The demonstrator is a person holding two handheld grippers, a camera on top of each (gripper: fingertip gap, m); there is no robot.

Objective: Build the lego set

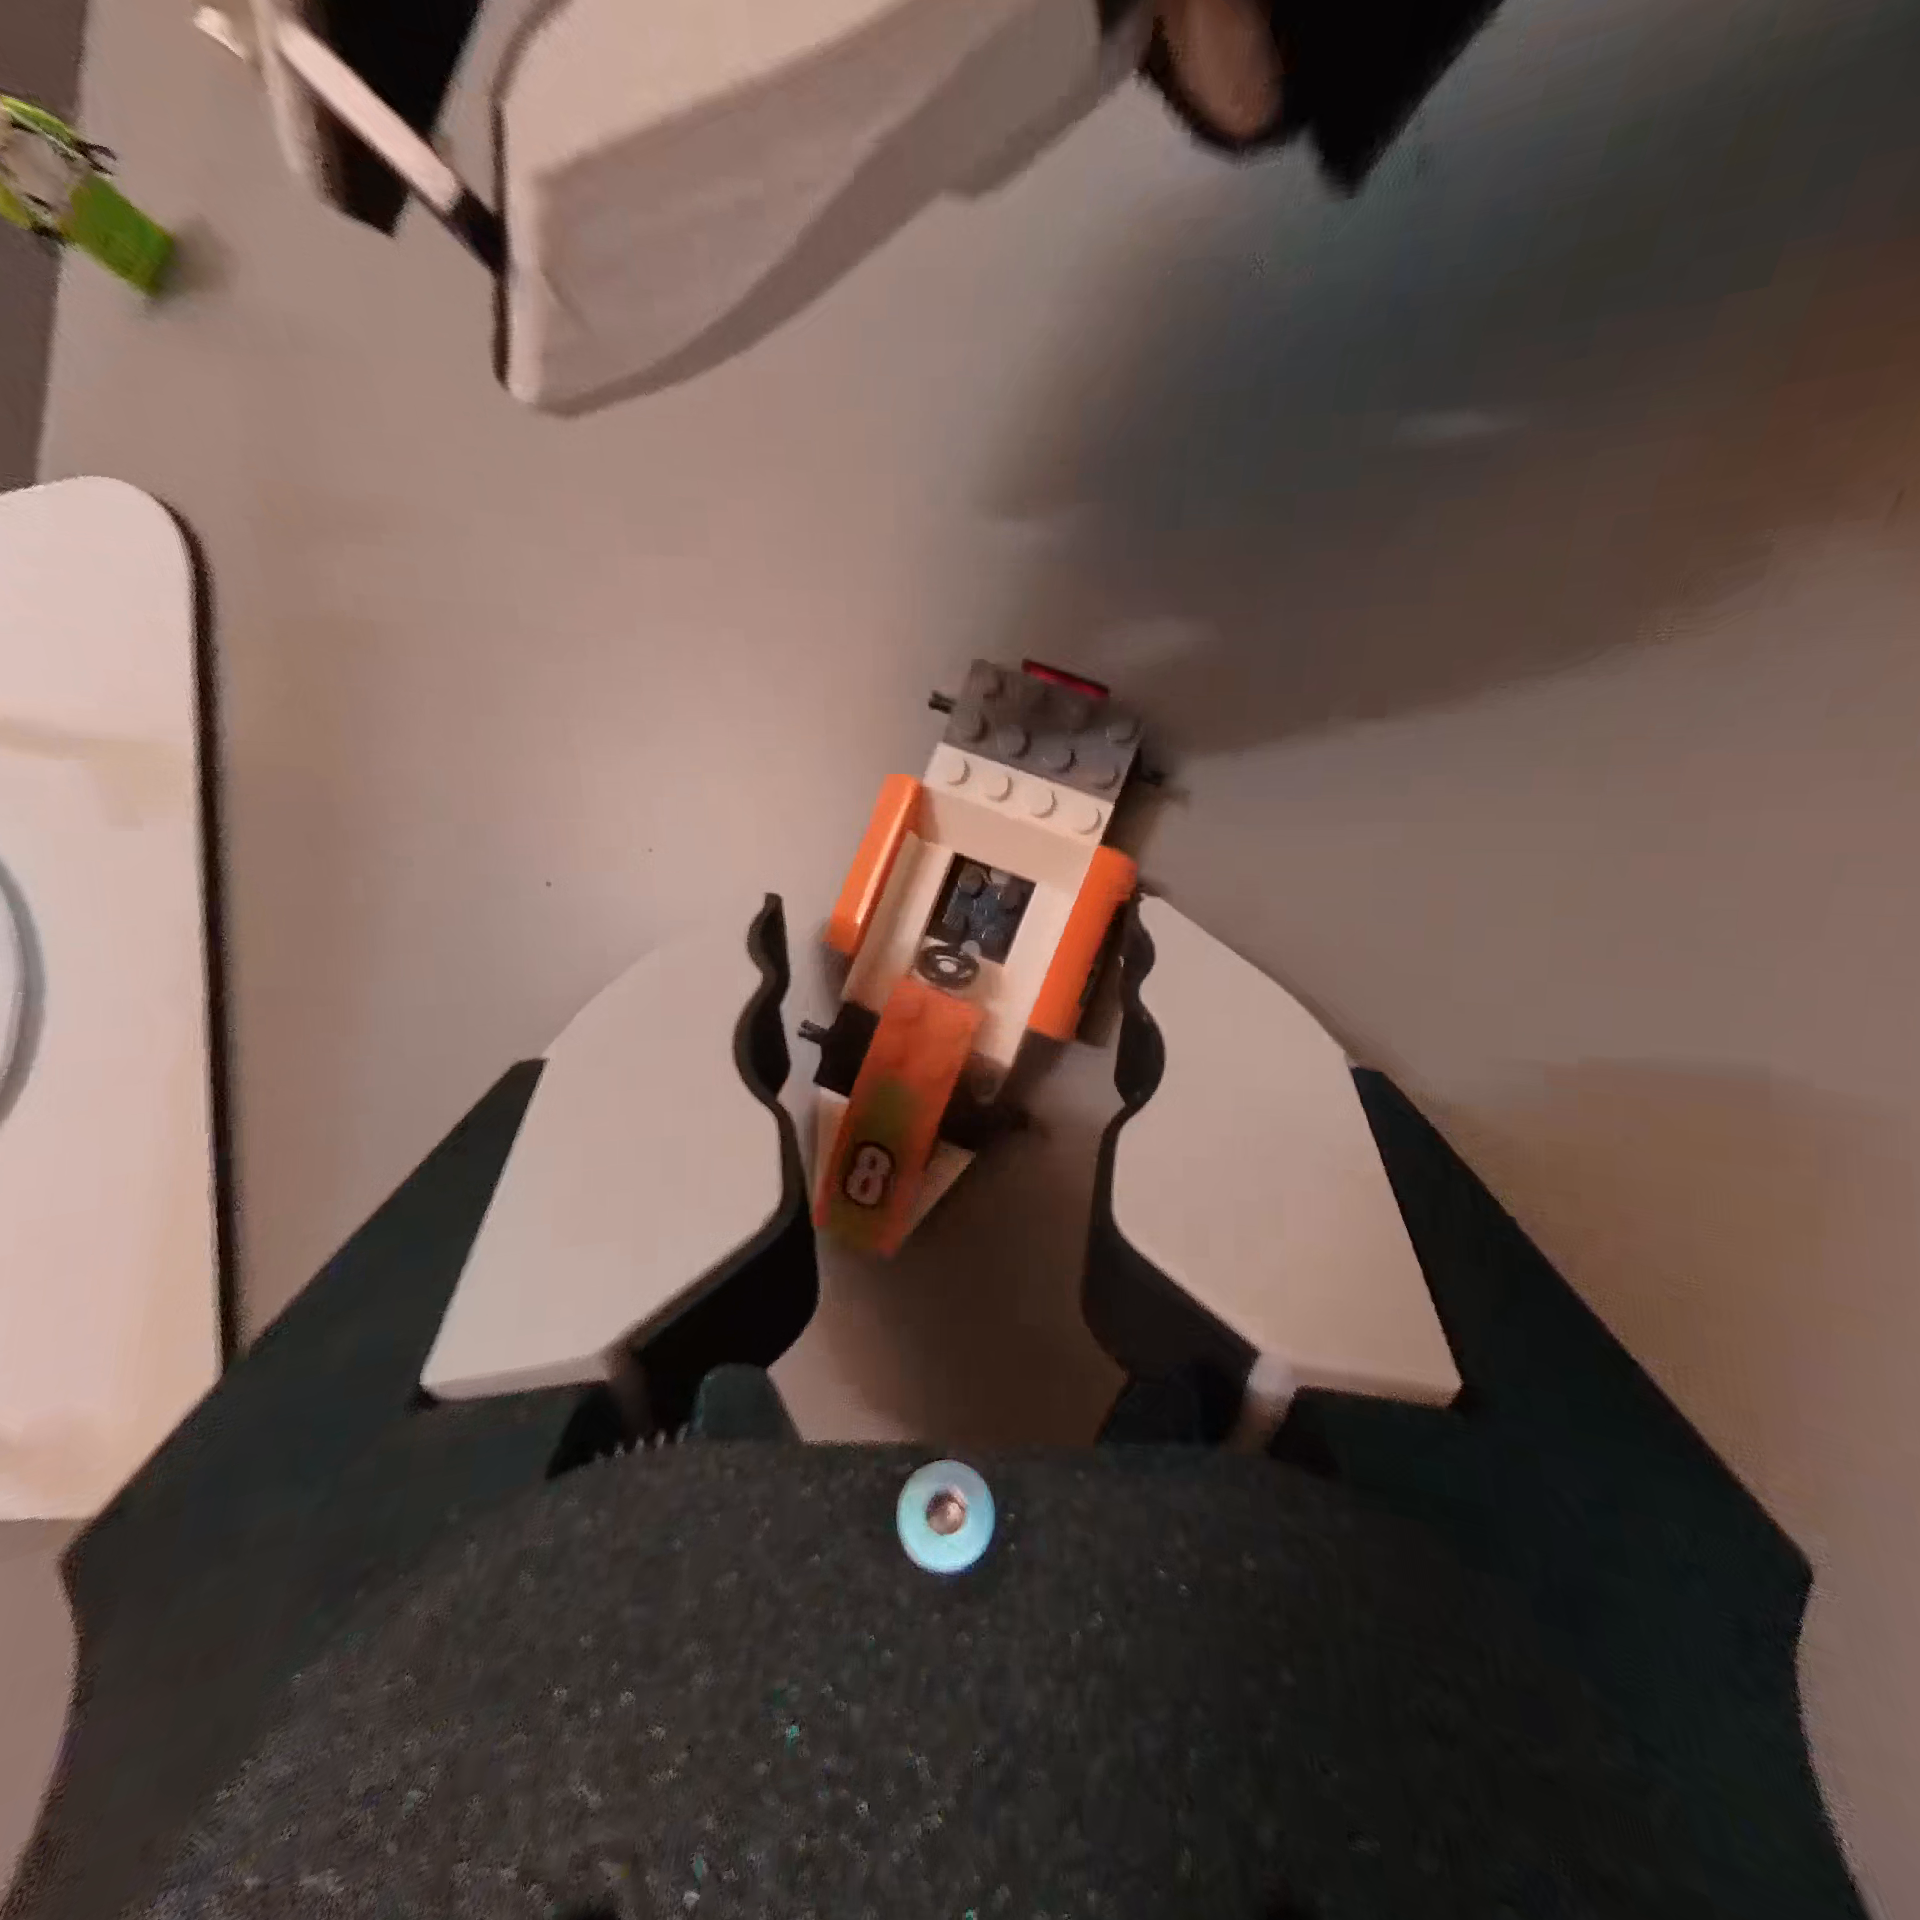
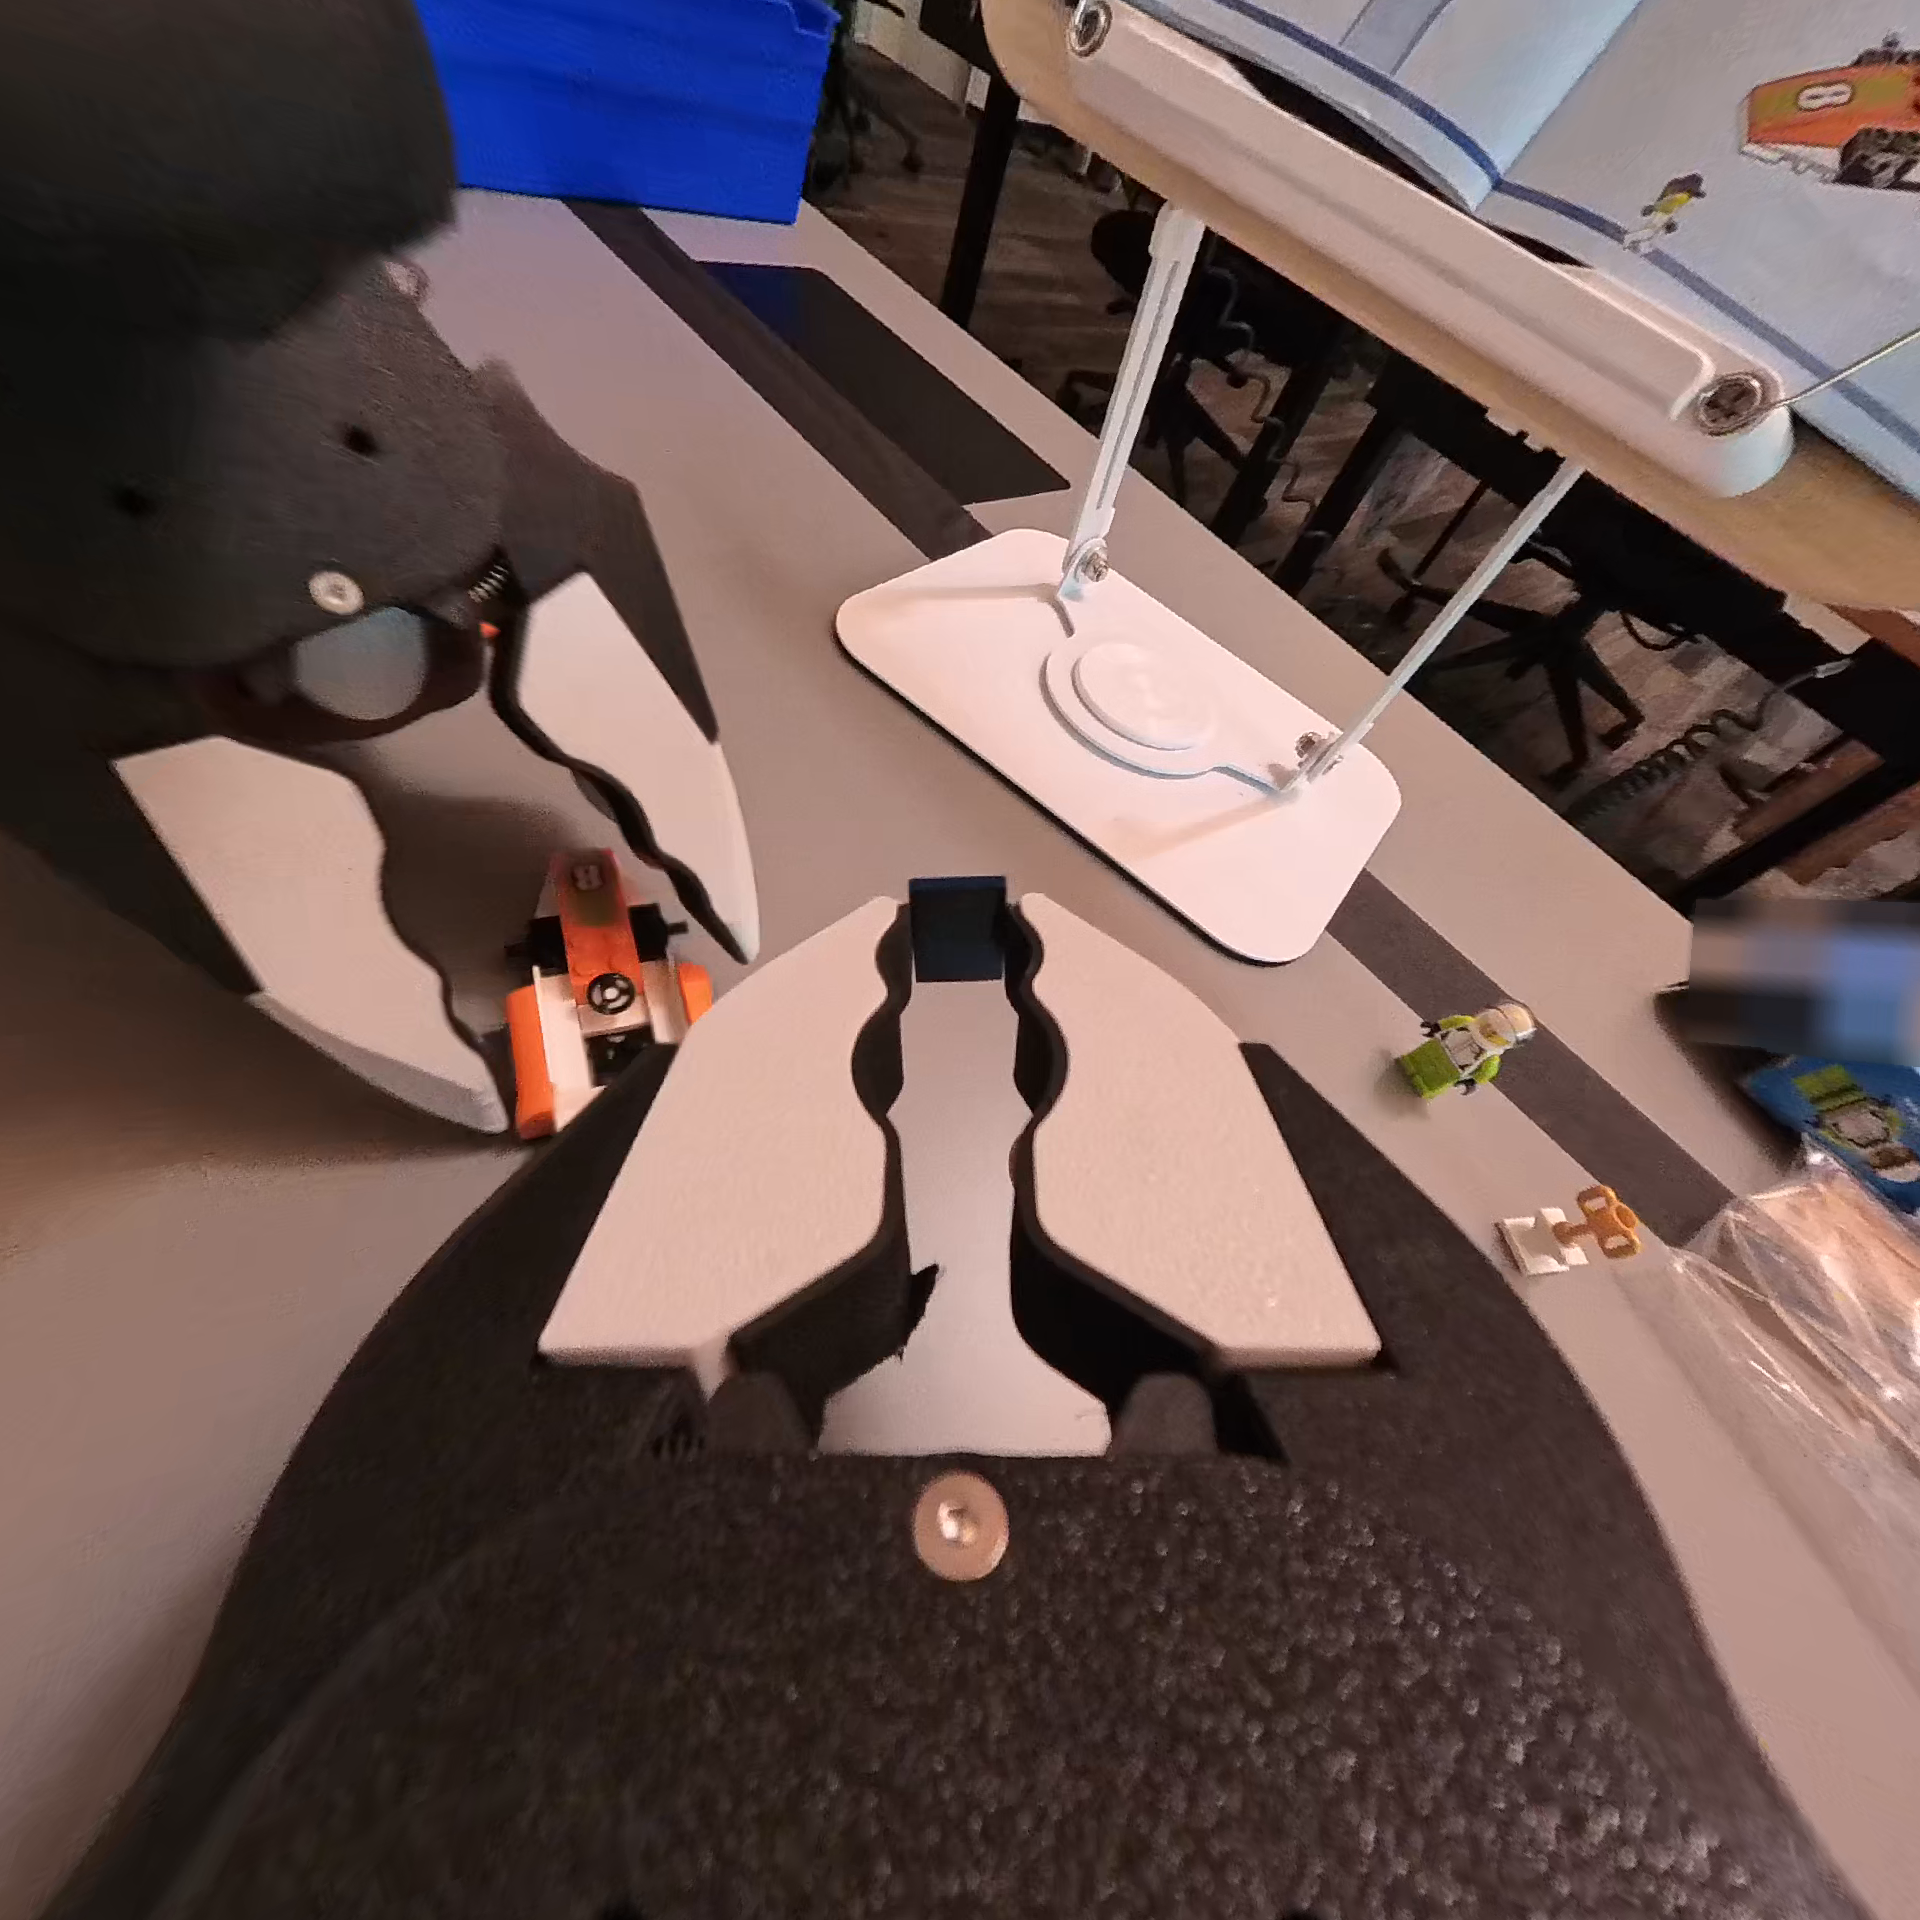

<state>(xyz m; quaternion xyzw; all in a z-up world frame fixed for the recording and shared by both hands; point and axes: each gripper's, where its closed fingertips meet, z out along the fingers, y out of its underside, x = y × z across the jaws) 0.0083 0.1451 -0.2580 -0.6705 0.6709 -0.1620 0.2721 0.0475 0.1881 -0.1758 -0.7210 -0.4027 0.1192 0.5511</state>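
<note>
An orange and white lego car (image 1: pixel 977 935) with a grey studded rear lies on the grey table (image 1: pixel 1455 727). My left gripper (image 1: pixel 954 920) is open and straddles it; the right fingertip touches the car's orange side, the left fingertip stands a little apart. In the right wrist view the car (image 2: pixel 597 966) sits between the left gripper's spread fingers (image 2: pixel 717 831). My right gripper (image 2: pixel 958 914) is shut on a small dark blue brick (image 2: pixel 956 928) held at its fingertips above the table, just right of the car. It shows blurred at the top of the left wrist view (image 1: pixel 675 208).
A white stand base (image 2: pixel 1122 727) sits behind the grippers and carries the open instruction booklet (image 2: pixel 1662 135). A green minifigure (image 2: pixel 1465 1049), small white and tan pieces (image 2: pixel 1569 1236) and a clear plastic bag (image 2: pixel 1829 1320) lie to the right. A blue bin (image 2: pixel 623 94) stands far back. The gap from one gripper's tips to the other's is roughly 10 cm. Both grippers' tips are roughly 20 cm from the green minifigure (image 2: pixel 1465 1049).
</note>
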